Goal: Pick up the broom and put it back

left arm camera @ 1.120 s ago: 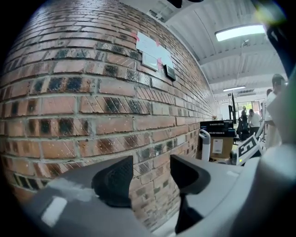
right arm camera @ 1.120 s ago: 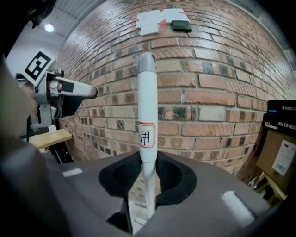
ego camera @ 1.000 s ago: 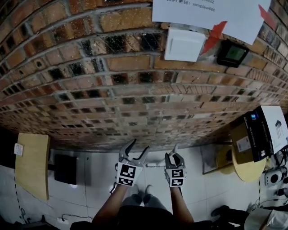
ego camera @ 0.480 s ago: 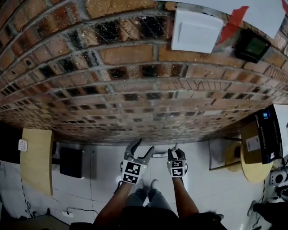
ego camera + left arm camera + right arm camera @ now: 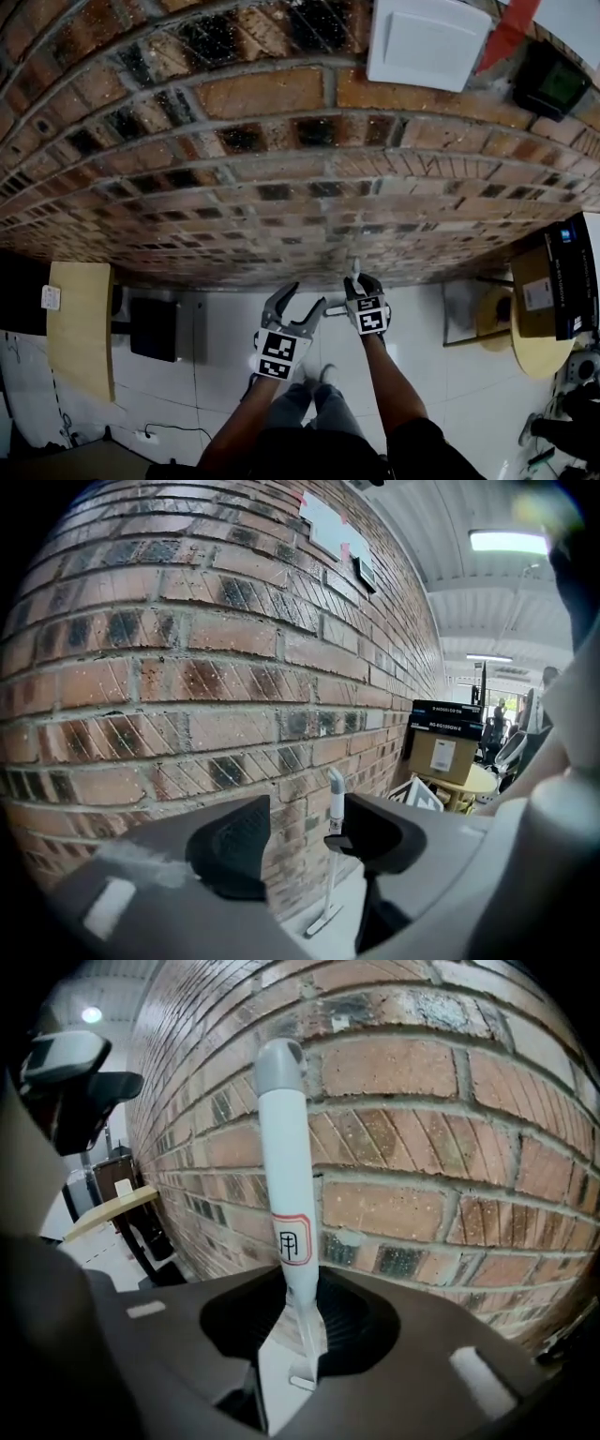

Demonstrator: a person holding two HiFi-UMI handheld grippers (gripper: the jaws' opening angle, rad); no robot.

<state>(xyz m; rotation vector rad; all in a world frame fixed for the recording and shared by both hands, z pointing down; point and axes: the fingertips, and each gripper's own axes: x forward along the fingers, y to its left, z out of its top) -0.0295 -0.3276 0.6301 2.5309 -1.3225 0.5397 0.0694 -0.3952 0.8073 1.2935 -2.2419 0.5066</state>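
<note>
The broom stands upright close to the brick wall point(image 5: 281, 187). Its white handle point(image 5: 286, 1204) has a grey cap and runs up between my right gripper's point(image 5: 295, 1330) jaws, which are shut on it. In the left gripper view the broom point(image 5: 336, 803) shows beyond the jaws, with its small head point(image 5: 323, 919) on the white floor by the wall. In the head view my right gripper point(image 5: 359, 281) holds the handle near its top. My left gripper point(image 5: 298, 302) hangs just left of it, open. Its jaws have just closed a little, with nothing between them point(image 5: 298, 841).
A yellow table point(image 5: 80, 333) and a black box point(image 5: 155, 328) stand on the left. A round yellow table point(image 5: 525, 342) bears a cardboard box point(image 5: 534, 291) on the right. A white wall box point(image 5: 427, 42) hangs above. The person's legs are below the grippers.
My right gripper has carried the broom handle down and closer to the wall. The left gripper has sunk a little. The head view has tilted further down the wall.
</note>
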